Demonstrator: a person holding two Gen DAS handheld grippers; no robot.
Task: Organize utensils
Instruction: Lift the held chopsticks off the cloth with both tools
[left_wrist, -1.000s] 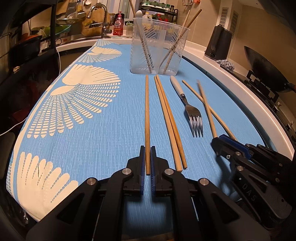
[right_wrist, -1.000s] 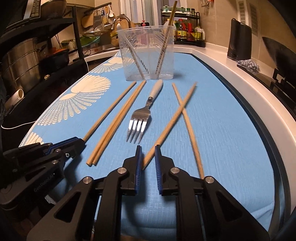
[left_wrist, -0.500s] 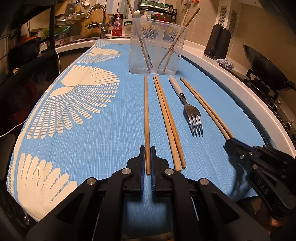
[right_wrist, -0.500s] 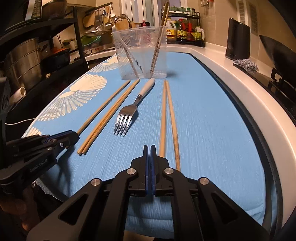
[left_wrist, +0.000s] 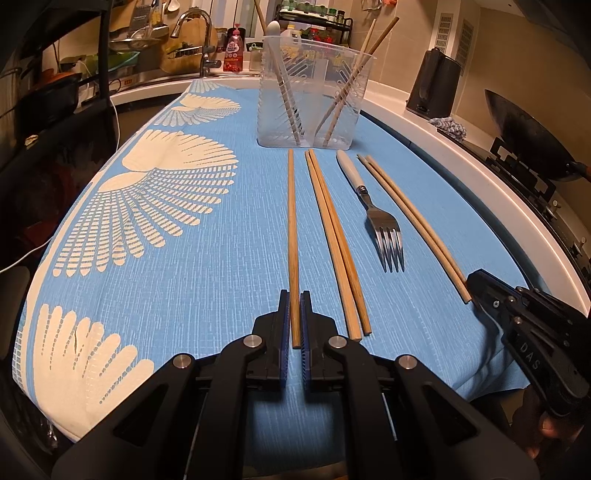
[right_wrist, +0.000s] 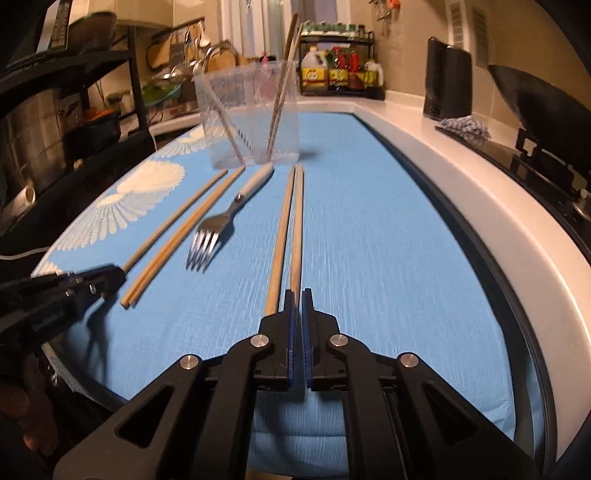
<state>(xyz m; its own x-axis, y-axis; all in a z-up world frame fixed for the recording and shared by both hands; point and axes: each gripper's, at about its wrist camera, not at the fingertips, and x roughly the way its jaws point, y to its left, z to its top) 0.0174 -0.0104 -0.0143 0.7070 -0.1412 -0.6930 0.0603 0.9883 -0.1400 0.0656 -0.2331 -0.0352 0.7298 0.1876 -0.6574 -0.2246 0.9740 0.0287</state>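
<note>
Left gripper (left_wrist: 294, 306) is clamped on 1 single wooden chopstick (left_wrist: 292, 229), running toward 12 o'clock. Right gripper (right_wrist: 298, 295) is pinched on the right stick of the wooden chopstick pair (right_wrist: 291, 221); bare blue tablecloth (right_wrist: 388, 240) lies open at 3 o'clock up to the white counter edge (right_wrist: 498, 206).

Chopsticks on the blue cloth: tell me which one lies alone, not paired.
The single chopstick farthest from the fork, its near end between the left gripper fingers. The other four lie in side-by-side pairs: one pair next to it, one pair beyond the fork.
</note>
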